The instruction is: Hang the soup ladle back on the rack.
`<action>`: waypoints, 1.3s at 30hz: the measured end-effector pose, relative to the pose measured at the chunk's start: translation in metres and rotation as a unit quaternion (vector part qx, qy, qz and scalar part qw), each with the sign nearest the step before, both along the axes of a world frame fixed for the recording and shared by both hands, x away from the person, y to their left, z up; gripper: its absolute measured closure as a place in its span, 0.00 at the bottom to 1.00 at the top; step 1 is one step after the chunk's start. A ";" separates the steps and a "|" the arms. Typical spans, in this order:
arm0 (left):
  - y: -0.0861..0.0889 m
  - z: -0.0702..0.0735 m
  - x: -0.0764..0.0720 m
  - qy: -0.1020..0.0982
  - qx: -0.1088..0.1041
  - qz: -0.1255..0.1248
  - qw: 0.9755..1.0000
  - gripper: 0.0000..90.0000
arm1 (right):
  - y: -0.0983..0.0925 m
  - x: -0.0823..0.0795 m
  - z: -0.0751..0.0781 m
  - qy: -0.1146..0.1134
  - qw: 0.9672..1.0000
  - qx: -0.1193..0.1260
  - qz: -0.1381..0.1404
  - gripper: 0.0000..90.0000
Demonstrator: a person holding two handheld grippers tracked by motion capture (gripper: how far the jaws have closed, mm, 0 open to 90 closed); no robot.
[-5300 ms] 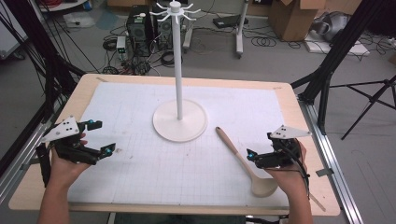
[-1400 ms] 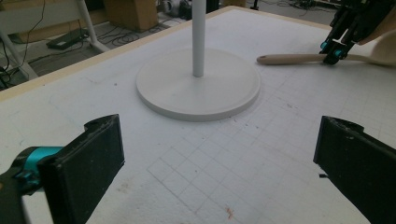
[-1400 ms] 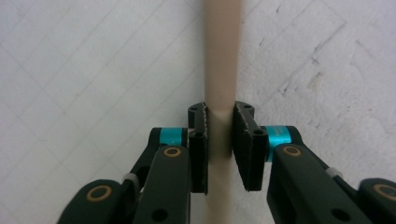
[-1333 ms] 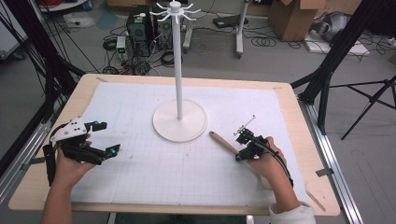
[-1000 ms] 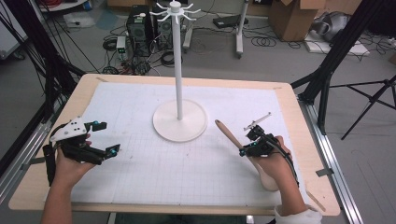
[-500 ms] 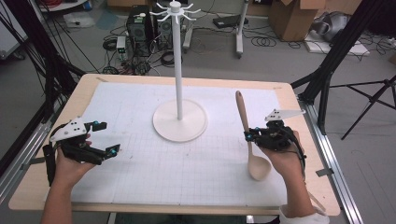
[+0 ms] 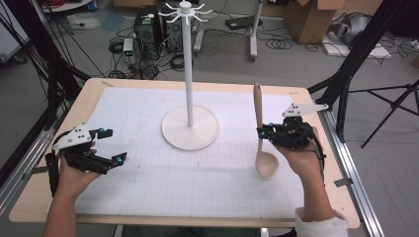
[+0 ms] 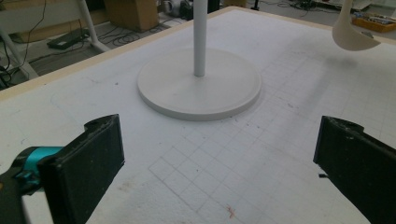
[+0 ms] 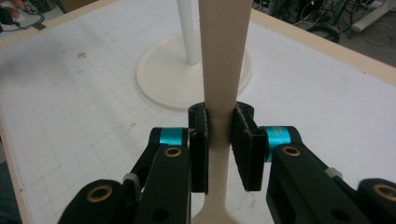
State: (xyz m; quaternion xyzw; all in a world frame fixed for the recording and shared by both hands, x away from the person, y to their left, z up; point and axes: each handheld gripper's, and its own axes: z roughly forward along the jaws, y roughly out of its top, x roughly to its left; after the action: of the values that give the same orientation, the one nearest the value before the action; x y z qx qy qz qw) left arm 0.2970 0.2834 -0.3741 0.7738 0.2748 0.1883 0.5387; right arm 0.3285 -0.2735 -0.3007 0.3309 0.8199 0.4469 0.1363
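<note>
Jaws of right gripper (image 7: 261, 134) clenched on upright wooden spoon (image 7: 260, 132), left gripper (image 7: 109, 146) released, resting level.

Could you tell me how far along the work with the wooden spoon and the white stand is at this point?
Done: the right gripper is shut on the wooden spoon, which is off the mat and upright, bowl down. In hand: carrying it, to the right of the white stand. Left, probably: hanging it on the hooks at the stand's top, none of which bears anything yet. The left gripper is open and idle over the mat.
</note>
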 end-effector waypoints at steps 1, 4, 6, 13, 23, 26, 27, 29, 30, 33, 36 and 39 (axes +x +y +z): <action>0.000 0.000 0.000 0.000 0.000 0.000 1.000 0.02 | 0.000 0.000 0.000 0.000 1.000 0.000 0.000 0.86; 0.000 0.000 0.000 0.000 0.001 0.000 1.000 0.02 | 0.008 0.006 0.015 -0.003 1.000 -0.015 0.011 0.86; 0.000 0.000 0.000 0.000 0.001 0.000 1.000 0.02 | 0.012 0.009 0.022 -0.004 1.000 -0.022 0.019 0.86; 0.001 0.000 0.000 0.000 -0.001 0.000 1.000 0.02 | 0.018 0.020 0.042 -0.005 0.999 -0.030 0.031 0.86; 0.001 0.000 0.000 0.001 -0.001 0.000 1.000 0.02 | 0.029 0.030 0.065 -0.008 0.998 -0.044 0.047 0.86; 0.001 0.000 0.000 0.001 -0.003 0.000 1.000 0.02 | 0.032 0.033 0.073 -0.009 0.998 -0.042 0.055 0.86; 0.002 0.000 -0.001 0.001 -0.004 0.001 1.000 0.02 | 0.033 0.034 0.075 -0.012 0.997 -0.043 0.056 0.86; 0.002 0.000 -0.001 0.000 -0.003 0.001 1.000 0.02 | 0.033 0.034 0.077 -0.012 0.997 -0.045 0.059 0.86; 0.002 0.000 0.000 0.000 -0.003 0.001 1.000 0.02 | 0.035 0.035 0.082 -0.014 0.997 -0.048 0.061 0.86; 0.002 0.000 0.000 0.001 -0.003 0.001 1.000 0.02 | 0.037 0.036 0.086 -0.015 0.997 -0.050 0.064 0.86; 0.002 0.000 -0.001 0.001 -0.005 0.001 1.000 0.02 | 0.041 0.040 0.095 -0.017 0.996 -0.053 0.069 0.86; 0.002 0.000 0.000 0.001 -0.003 0.000 1.000 0.02 | 0.045 0.043 0.101 -0.020 0.995 -0.057 0.074 0.86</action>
State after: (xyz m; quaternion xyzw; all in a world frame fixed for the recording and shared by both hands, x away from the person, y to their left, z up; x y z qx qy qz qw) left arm 0.2965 0.2854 -0.3736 0.7723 0.2764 0.1865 0.5407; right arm 0.3710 -0.2283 -0.1996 0.2522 0.8633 0.4149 0.1375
